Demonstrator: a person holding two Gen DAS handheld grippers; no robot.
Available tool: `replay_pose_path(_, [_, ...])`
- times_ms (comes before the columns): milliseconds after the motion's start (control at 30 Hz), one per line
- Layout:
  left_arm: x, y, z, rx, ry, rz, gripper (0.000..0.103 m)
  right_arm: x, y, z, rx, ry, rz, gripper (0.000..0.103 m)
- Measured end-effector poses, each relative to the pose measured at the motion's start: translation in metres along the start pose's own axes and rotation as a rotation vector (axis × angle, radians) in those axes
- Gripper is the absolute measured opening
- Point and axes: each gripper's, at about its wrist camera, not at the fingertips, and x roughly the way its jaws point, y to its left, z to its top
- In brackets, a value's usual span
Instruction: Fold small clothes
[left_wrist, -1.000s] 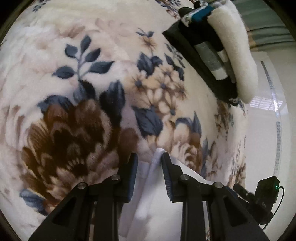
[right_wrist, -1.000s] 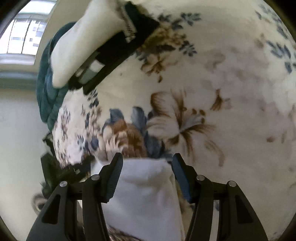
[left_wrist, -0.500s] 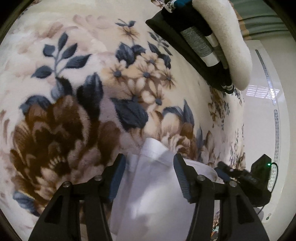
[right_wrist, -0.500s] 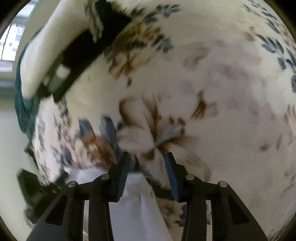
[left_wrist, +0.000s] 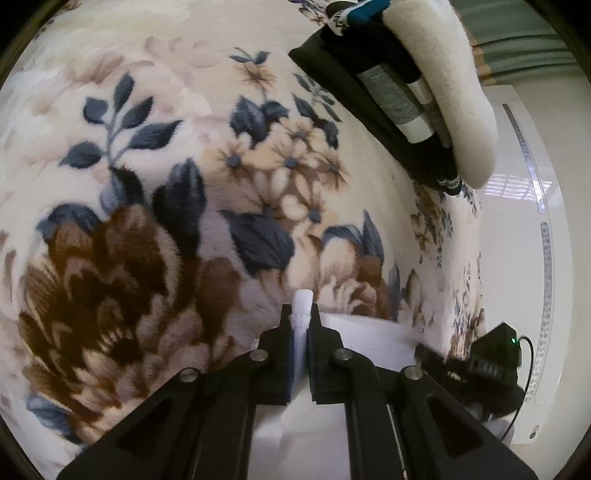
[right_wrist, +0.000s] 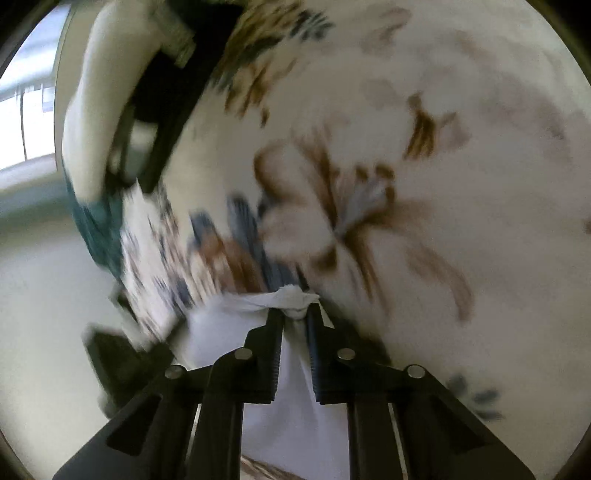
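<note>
A small white garment lies on a floral plush blanket. My left gripper is shut on a pinched edge of the white garment, which pokes out between the tips. My right gripper is shut on another bunched edge of the same white garment; the cloth stretches leftward from the tips. The right wrist view is blurred by motion. The rest of the garment hangs under both grippers.
A stack of folded clothes, dark, grey and white with a fluffy cream piece, sits at the blanket's far edge; it also shows in the right wrist view. A black device with a green light lies by the blanket's edge.
Both grippers went from open around the white garment's edge to shut on it. The right gripper is moving, blurring its view.
</note>
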Motion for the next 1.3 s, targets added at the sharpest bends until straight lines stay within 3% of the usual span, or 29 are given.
replay_pose_path(100, [0.0, 0.004, 0.002, -0.01, 0.0, 0.0, 0.004, 0.004, -0.011, 0.01, 0.111, -0.004, 0.063, 0.015])
replay_pose_path(233, [0.001, 0.006, 0.003, -0.026, 0.006, -0.005, 0.004, 0.001, -0.021, 0.015, 0.166, -0.02, 0.073, 0.019])
replay_pose_path(367, [0.002, 0.008, 0.007, -0.046, 0.008, -0.018, 0.006, -0.021, -0.016, 0.022, 0.139, -0.131, 0.057, 0.019])
replay_pose_path(467, [-0.001, 0.016, 0.012, -0.092, 0.016, -0.038, 0.021, -0.031, -0.001, 0.031, 0.072, -0.125, 0.028, 0.02])
replay_pose_path(533, [-0.004, 0.019, 0.014, -0.109, 0.007, -0.064, 0.026, -0.03, 0.015, 0.032, 0.004, -0.075, 0.015, 0.037])
replay_pose_path(567, [-0.004, 0.018, 0.015, -0.1, 0.009, -0.063, 0.026, -0.03, 0.022, 0.031, -0.036, -0.05, -0.011, 0.058])
replay_pose_path(633, [-0.002, 0.016, 0.015, -0.071, 0.017, -0.059, 0.025, -0.025, 0.034, 0.025, -0.119, -0.017, -0.106, 0.068])
replay_pose_path(700, [-0.001, 0.012, 0.014, -0.041, 0.02, -0.057, 0.021, -0.011, 0.035, 0.021, -0.158, 0.062, -0.181, 0.068])
replay_pose_path(733, [0.0, 0.009, 0.014, -0.02, 0.023, -0.055, 0.004, -0.006, 0.033, 0.021, -0.147, 0.08, -0.181, 0.068])
replay_pose_path(767, [0.001, 0.006, 0.014, -0.008, 0.025, -0.052, 0.004, -0.001, 0.029, 0.022, -0.13, 0.087, -0.173, 0.06])
replay_pose_path(800, [0.002, 0.005, 0.015, 0.001, 0.024, -0.041, 0.004, 0.001, 0.026, 0.022, -0.122, 0.081, -0.159, 0.046])
replay_pose_path(833, [0.002, 0.005, 0.016, 0.001, 0.021, -0.036, 0.003, 0.003, 0.025, 0.024, -0.111, 0.072, -0.145, 0.019])
replay_pose_path(933, [0.003, 0.008, 0.023, -0.006, 0.012, -0.029, 0.003, -0.001, 0.027, 0.032, -0.089, -0.027, -0.106, 0.018])
replay_pose_path(1000, [0.005, 0.013, 0.027, -0.018, 0.007, -0.027, 0.003, -0.007, 0.033, 0.036, -0.108, -0.103, -0.158, 0.018])
replay_pose_path(1067, [0.004, 0.022, 0.031, -0.047, 0.001, -0.006, 0.003, -0.011, 0.035, 0.037, -0.111, -0.104, -0.175, 0.019])
replay_pose_path(1100, [0.001, 0.028, 0.033, -0.077, 0.011, -0.029, 0.006, -0.013, 0.034, 0.036, -0.107, -0.086, -0.162, 0.026])
replay_pose_path(1133, [-0.002, 0.032, 0.033, -0.104, 0.018, -0.053, 0.015, -0.013, 0.035, 0.033, -0.104, -0.059, -0.151, 0.035])
replay_pose_path(1167, [-0.009, 0.037, 0.031, -0.13, 0.026, -0.077, 0.023, -0.018, 0.034, 0.027, -0.107, -0.035, -0.149, 0.054])
replay_pose_path(1233, [-0.024, 0.041, 0.021, -0.146, 0.028, -0.132, 0.054, -0.025, 0.034, 0.013, -0.134, -0.009, -0.162, 0.059])
replay_pose_path(1300, [-0.035, 0.043, 0.004, -0.154, 0.031, -0.155, 0.055, -0.032, 0.027, -0.007, -0.158, 0.057, -0.189, 0.06])
